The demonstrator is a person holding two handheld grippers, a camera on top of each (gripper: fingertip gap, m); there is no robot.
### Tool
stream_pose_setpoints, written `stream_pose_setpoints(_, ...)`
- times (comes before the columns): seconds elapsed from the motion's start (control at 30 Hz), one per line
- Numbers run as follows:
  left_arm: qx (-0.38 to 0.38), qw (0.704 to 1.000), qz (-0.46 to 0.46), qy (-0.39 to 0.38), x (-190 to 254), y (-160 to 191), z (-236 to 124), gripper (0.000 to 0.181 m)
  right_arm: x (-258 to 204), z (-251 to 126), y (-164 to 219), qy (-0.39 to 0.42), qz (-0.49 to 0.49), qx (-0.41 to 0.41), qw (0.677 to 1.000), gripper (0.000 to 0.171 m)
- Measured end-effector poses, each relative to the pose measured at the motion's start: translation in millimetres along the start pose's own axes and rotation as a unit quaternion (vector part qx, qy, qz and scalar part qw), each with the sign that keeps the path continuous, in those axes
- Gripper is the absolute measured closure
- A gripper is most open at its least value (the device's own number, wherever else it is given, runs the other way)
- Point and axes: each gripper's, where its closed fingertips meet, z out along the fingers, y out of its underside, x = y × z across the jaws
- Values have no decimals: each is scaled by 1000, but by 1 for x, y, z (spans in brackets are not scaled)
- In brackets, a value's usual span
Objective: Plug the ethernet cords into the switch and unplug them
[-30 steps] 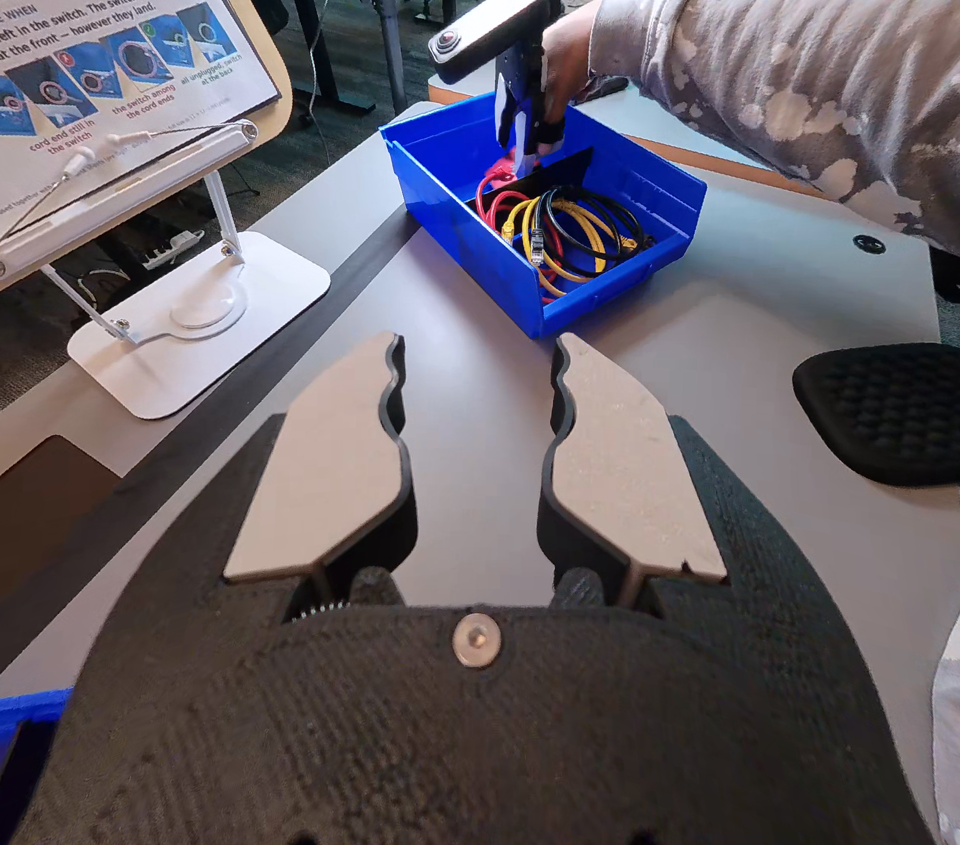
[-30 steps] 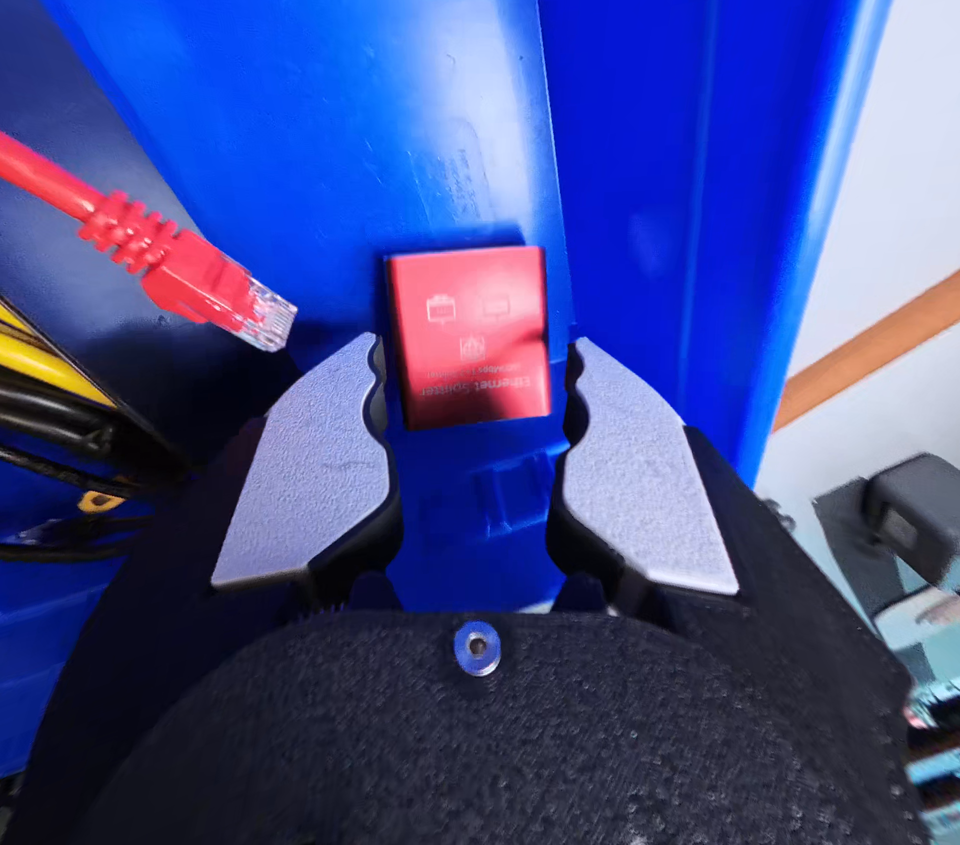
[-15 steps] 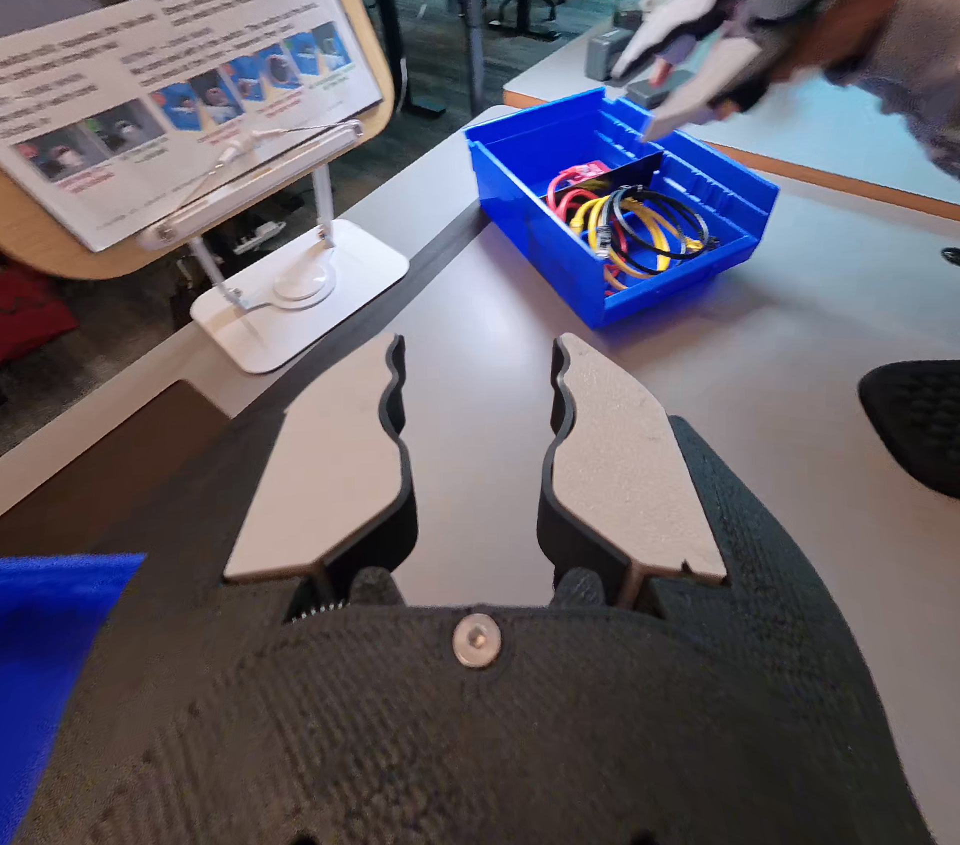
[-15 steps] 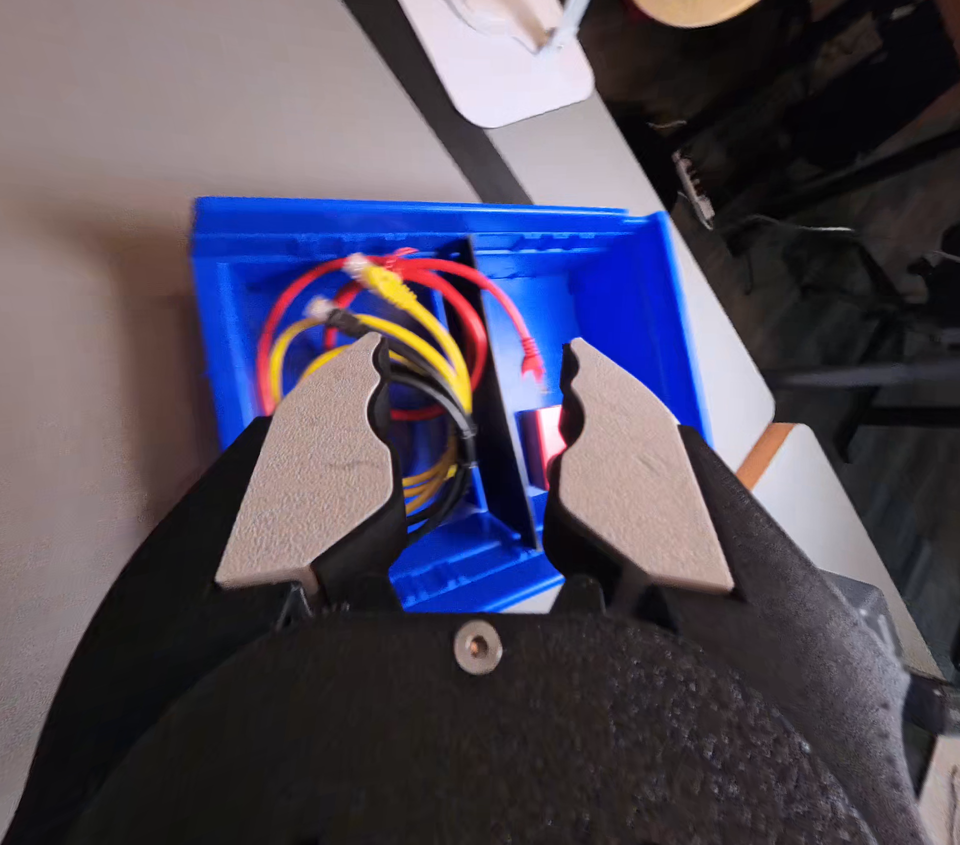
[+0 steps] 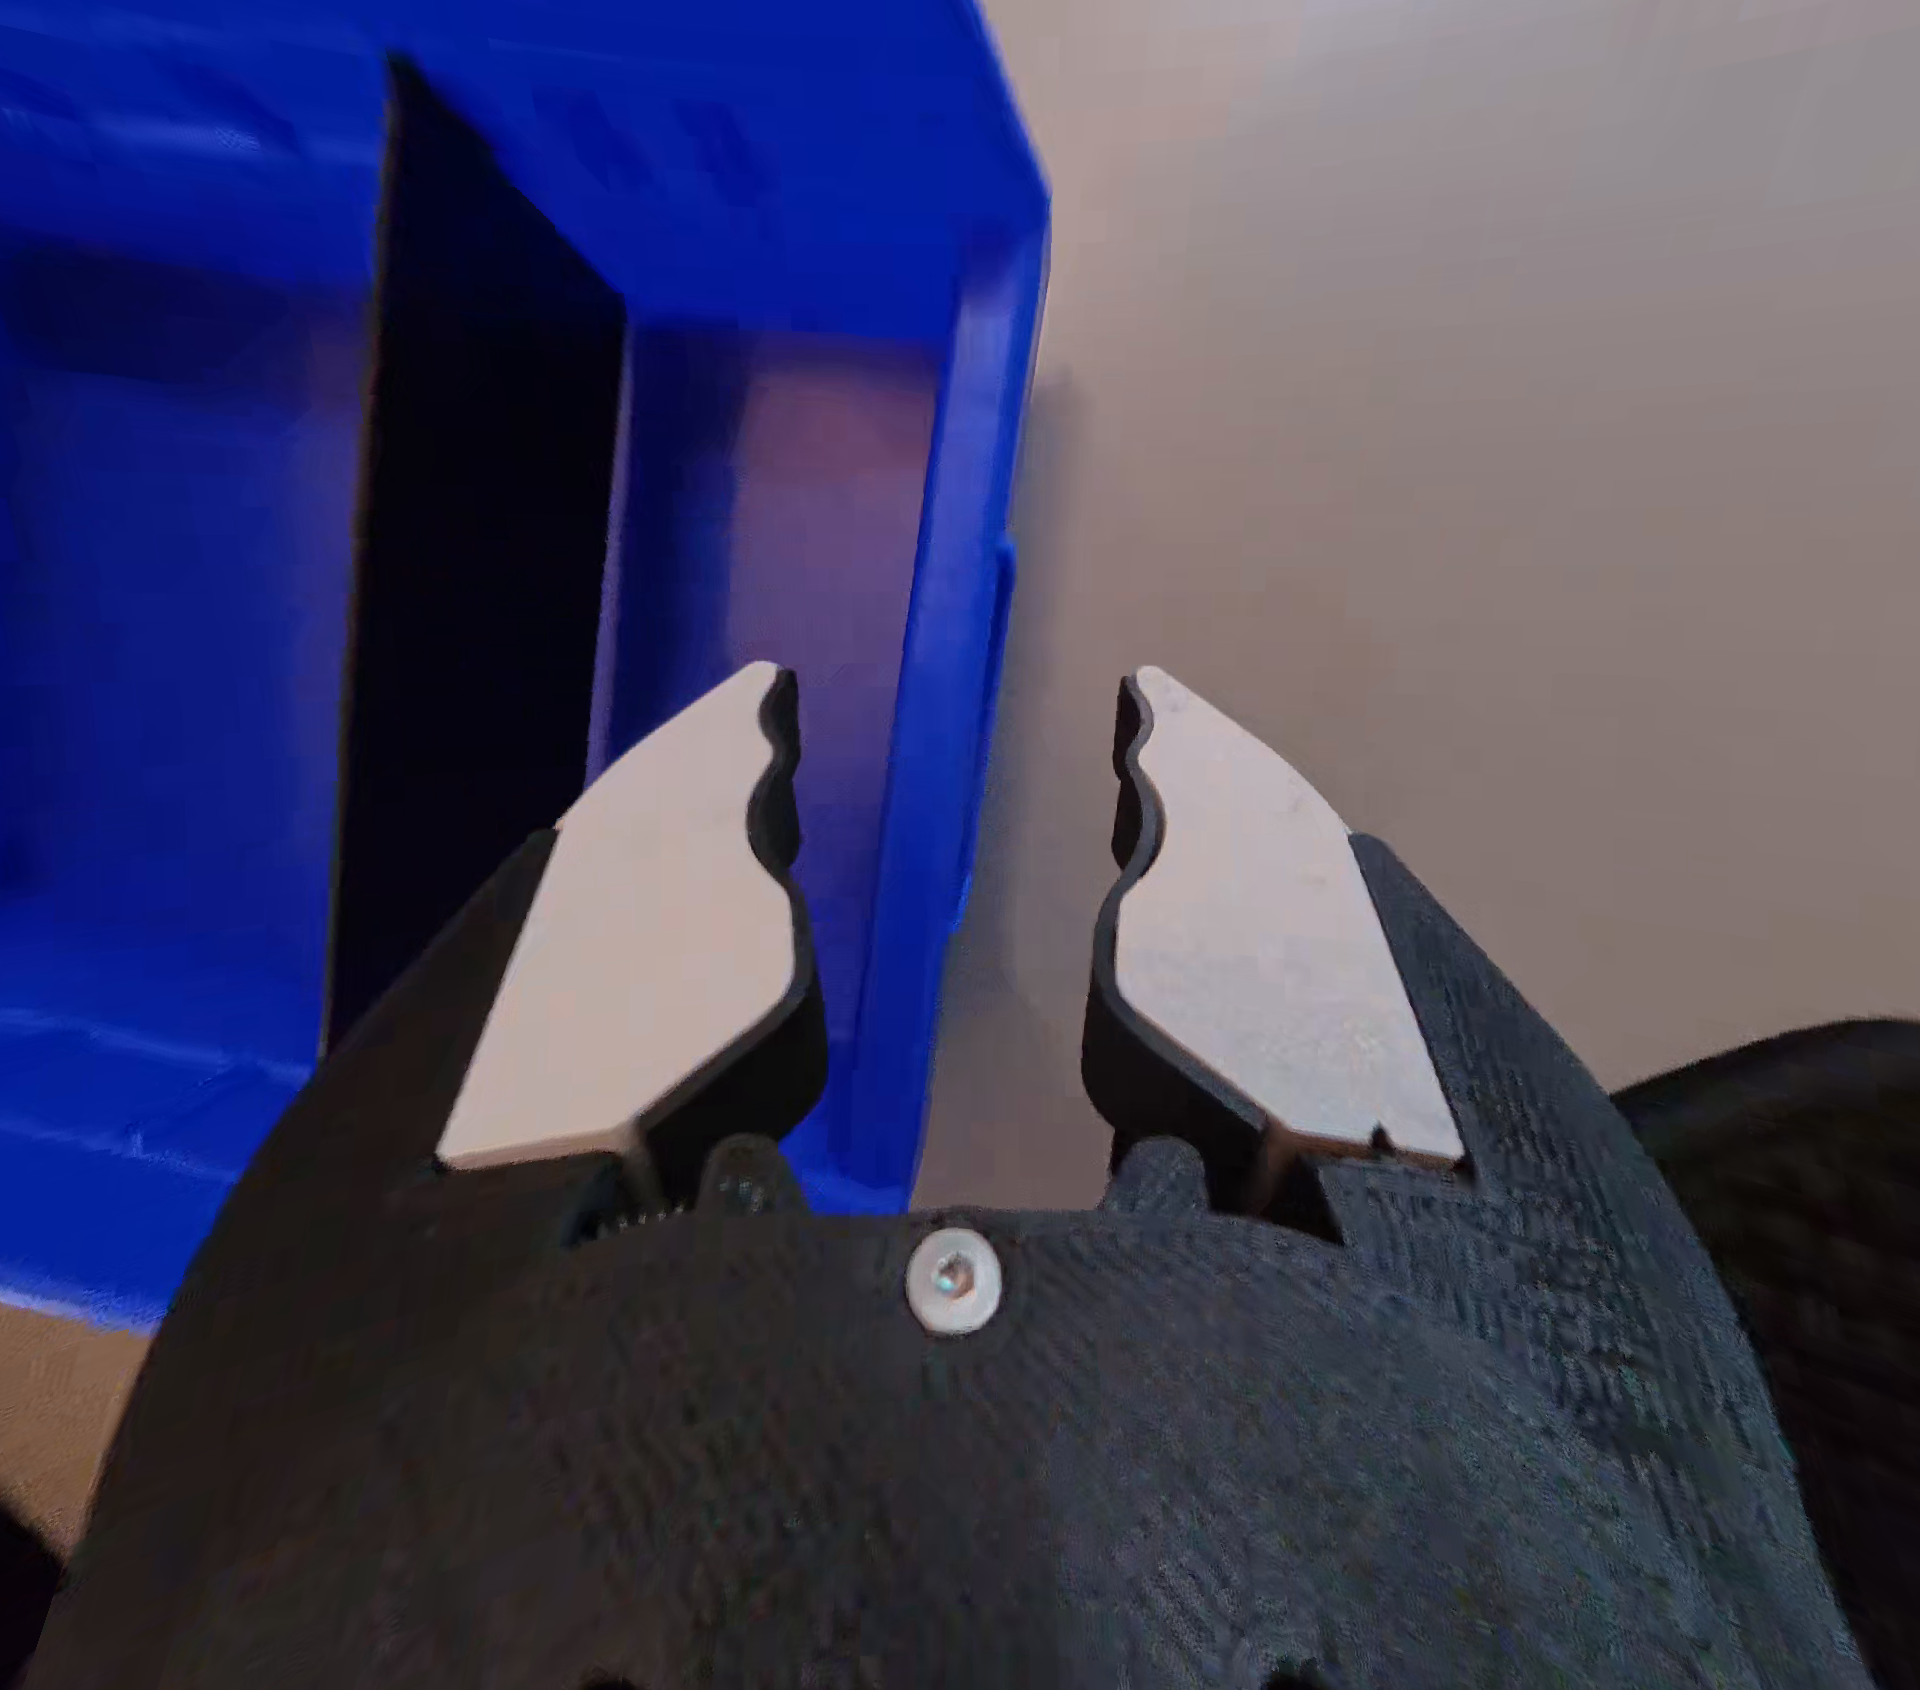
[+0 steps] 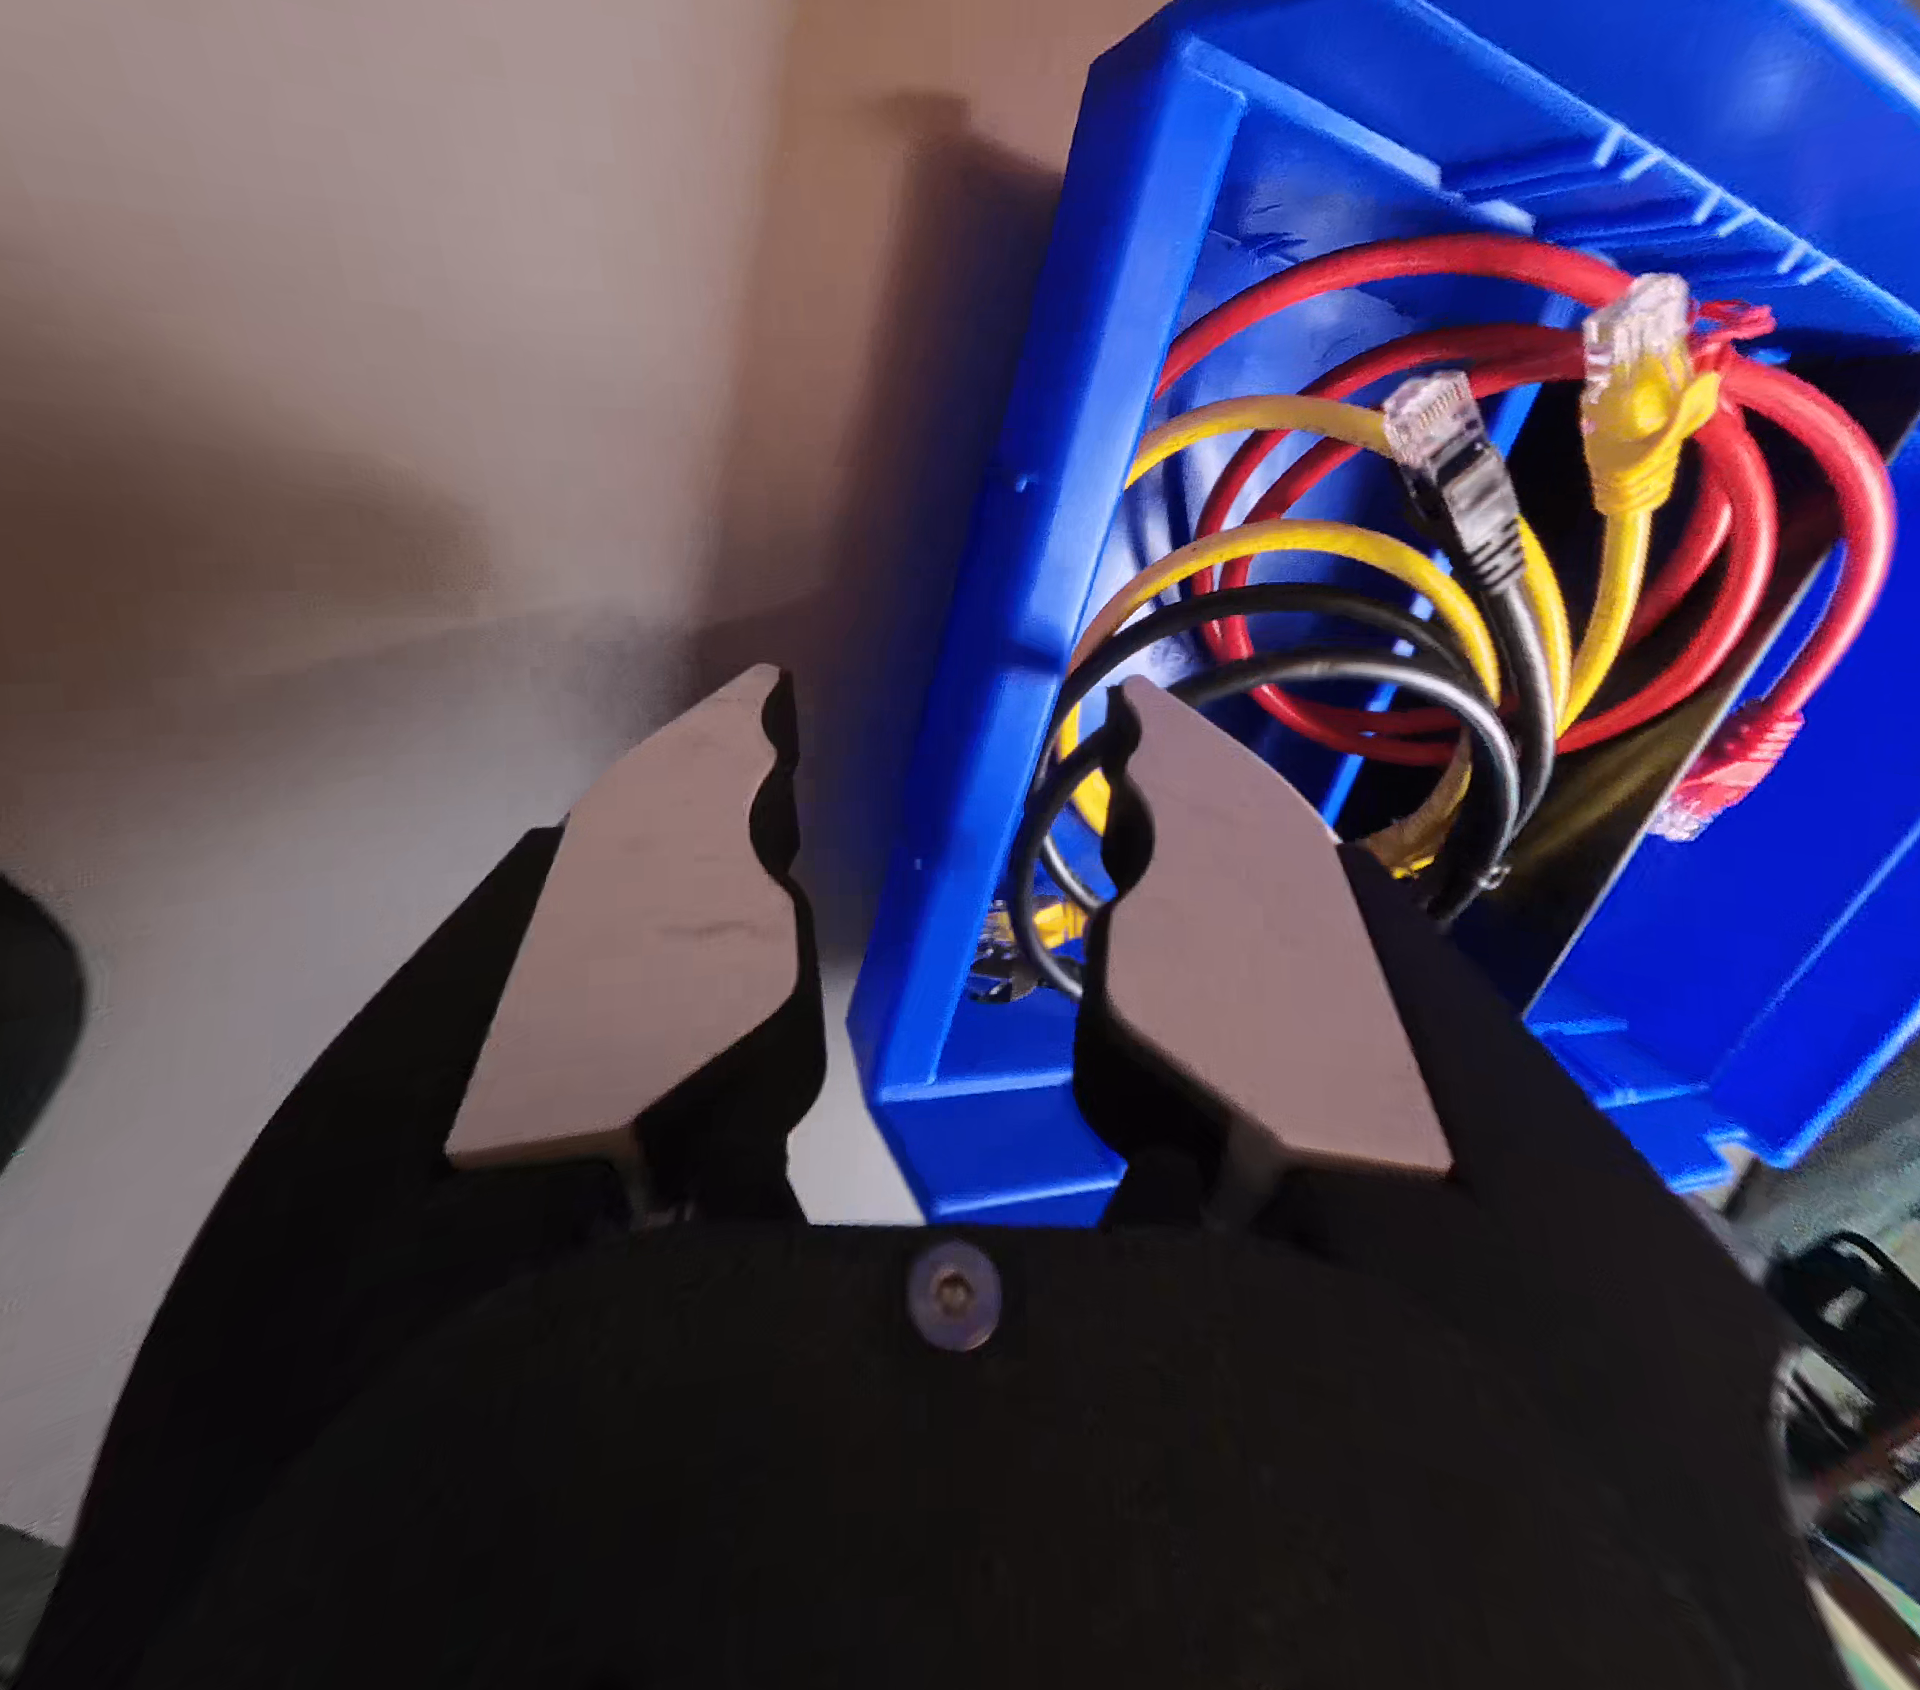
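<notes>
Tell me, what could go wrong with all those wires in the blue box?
The red, yellow and black cords are coiled together in the blue bin, so pulling one could drag the rest. The open right tongs straddle the bin's wall and might bump it.

Setting: workbench or office desk, type uncertain.
Plain pale tabletop (image 5: 1455,290) fills the upper right of the left wrist view; blue plastic parts bin (image 6: 1039,601) with coiled red, yellow and black ethernet cords (image 6: 1351,560) at right of the right wrist view.
</notes>
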Motion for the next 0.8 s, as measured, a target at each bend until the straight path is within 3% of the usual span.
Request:
stream_pose_setpoints(0.17, -110, 992, 46, -28, -9, 29, 30, 124, 16, 28, -2, 8, -20, -65, 998, 131)
stream_pose_setpoints(0.27, -144, 986, 79, -38, -11, 32, 44, 150, 12, 36, -6, -17, -32, -66, 997, 142)
stream_pose_setpoints(0.43, -135, 983, 118, -38, 8, 13, 52, 155, -1, 31, -10, 13, -80, -67, 994, 141)
stream_pose_setpoints(0.7, -86, 958, 274, 7, 97, -47, 69, 155, -66, 12, -40, 46, -170, -36, 984, 141)
stream_pose_setpoints(0.8, -60, 941, 333, 3, 119, -76, 79, 154, -85, 3, -59, 80, -171, 12, 982, 139)
